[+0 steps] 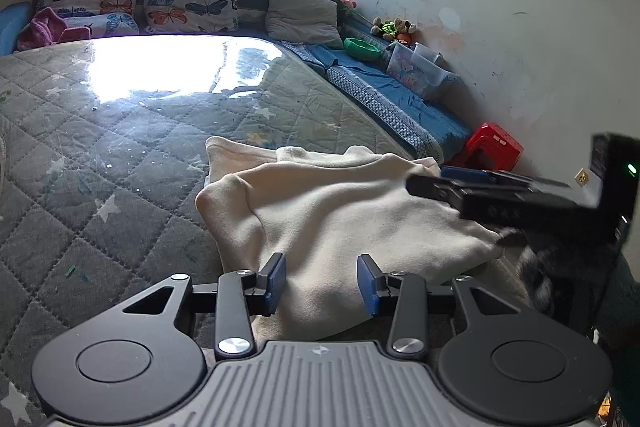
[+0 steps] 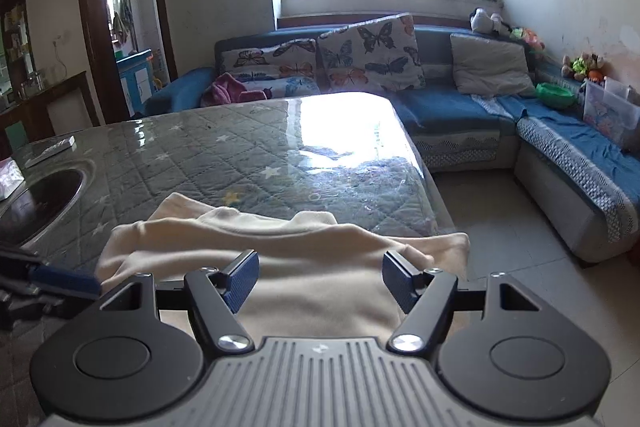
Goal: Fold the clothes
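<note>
The cream garment (image 1: 340,203) lies folded in a loose bundle at the lower centre of both views, at the near corner of the desk (image 1: 120,147), with one side close to the desk's edge. The left claw (image 1: 322,285) and the right claw (image 2: 318,279) both stand open over it, gripping nothing, so I judge a careless push could slide the bundle off the glossy top or undo its folds. No brand, label or writing can be read.
</note>
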Action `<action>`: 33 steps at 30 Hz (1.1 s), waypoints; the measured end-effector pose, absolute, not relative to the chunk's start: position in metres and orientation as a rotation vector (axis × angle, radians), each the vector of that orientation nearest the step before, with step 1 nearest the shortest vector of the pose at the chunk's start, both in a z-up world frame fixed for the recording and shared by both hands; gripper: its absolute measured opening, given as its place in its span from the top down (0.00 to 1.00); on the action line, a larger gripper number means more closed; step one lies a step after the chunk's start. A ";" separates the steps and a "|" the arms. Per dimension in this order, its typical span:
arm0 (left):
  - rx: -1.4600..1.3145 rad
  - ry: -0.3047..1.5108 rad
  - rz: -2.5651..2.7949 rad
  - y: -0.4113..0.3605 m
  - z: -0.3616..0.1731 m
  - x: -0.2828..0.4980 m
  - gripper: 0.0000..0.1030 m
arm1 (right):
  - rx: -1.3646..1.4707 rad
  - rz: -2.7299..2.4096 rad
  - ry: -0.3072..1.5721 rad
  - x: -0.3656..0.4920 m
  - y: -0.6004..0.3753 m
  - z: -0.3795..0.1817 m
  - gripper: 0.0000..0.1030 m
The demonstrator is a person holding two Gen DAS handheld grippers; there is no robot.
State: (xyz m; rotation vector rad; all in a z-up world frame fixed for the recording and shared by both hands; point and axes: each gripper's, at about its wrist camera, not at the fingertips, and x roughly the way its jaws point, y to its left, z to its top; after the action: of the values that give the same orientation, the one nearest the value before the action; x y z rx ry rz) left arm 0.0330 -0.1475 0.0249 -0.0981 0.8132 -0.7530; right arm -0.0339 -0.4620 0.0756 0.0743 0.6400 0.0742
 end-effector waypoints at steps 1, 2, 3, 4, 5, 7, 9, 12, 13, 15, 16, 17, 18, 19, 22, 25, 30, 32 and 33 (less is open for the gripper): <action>-0.100 0.814 -0.753 -0.148 0.025 0.034 0.56 | 0.081 0.074 0.653 -0.026 -0.463 0.073 0.36; -0.103 0.816 -0.754 -0.147 0.025 0.034 0.56 | 0.088 0.075 0.665 -0.019 -0.464 0.071 0.38; -0.104 0.817 -0.755 -0.147 0.025 0.035 0.56 | 0.089 0.075 0.675 -0.014 -0.464 0.068 0.40; -0.103 0.817 -0.755 -0.147 0.025 0.035 0.55 | 0.091 0.076 0.684 -0.009 -0.463 0.065 0.43; -0.103 0.817 -0.756 -0.147 0.025 0.035 0.55 | 0.092 0.076 0.693 -0.004 -0.463 0.062 0.44; -0.104 0.817 -0.756 -0.146 0.025 0.035 0.53 | 0.096 0.071 0.713 0.004 -0.462 0.054 0.44; -0.103 0.817 -0.752 -0.146 0.026 0.035 0.48 | 0.096 0.065 0.715 0.007 -0.460 0.049 0.44; -0.094 0.812 -0.736 -0.144 0.028 0.034 0.41 | 0.088 0.063 0.698 0.002 -0.458 0.053 0.43; -0.093 0.812 -0.733 -0.144 0.028 0.034 0.40 | 0.085 0.061 0.691 -0.001 -0.458 0.056 0.42; -0.091 0.812 -0.725 -0.142 0.028 0.033 0.36 | 0.076 0.059 0.675 -0.009 -0.456 0.061 0.37; -0.089 0.810 -0.722 -0.141 0.029 0.032 0.34 | 0.071 0.057 0.666 -0.014 -0.455 0.063 0.33; -0.087 0.809 -0.720 -0.141 0.029 0.031 0.33 | 0.071 0.054 0.659 -0.018 -0.455 0.065 0.32; -0.085 0.807 -0.717 -0.140 0.029 0.030 0.32 | 0.070 0.051 0.652 -0.022 -0.454 0.067 0.27; -0.081 0.806 -0.714 -0.140 0.029 0.029 0.31 | 0.070 0.052 0.647 -0.027 -0.453 0.068 0.25; -0.069 0.807 -0.705 -0.140 0.029 0.025 0.25 | 0.065 0.042 0.633 -0.043 -0.449 0.069 0.14; -0.063 0.809 -0.699 -0.139 0.028 0.021 0.22 | 0.060 0.031 0.625 -0.054 -0.447 0.069 0.05; -0.045 0.791 -0.677 -0.136 0.028 0.013 0.10 | 0.076 0.005 0.619 -0.075 -0.443 0.065 0.00; -0.043 0.789 -0.671 -0.134 0.029 0.010 0.05 | 0.087 -0.005 0.623 -0.082 -0.442 0.062 0.00; -0.041 0.785 -0.668 -0.133 0.029 0.008 0.05 | 0.094 -0.005 0.620 -0.085 -0.441 0.062 0.00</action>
State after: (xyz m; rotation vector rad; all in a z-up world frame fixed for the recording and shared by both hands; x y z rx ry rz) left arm 0.0078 -0.1328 0.0291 -0.0406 0.7852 -0.6682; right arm -0.0850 -0.4415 0.0622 0.0937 0.6205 -0.0049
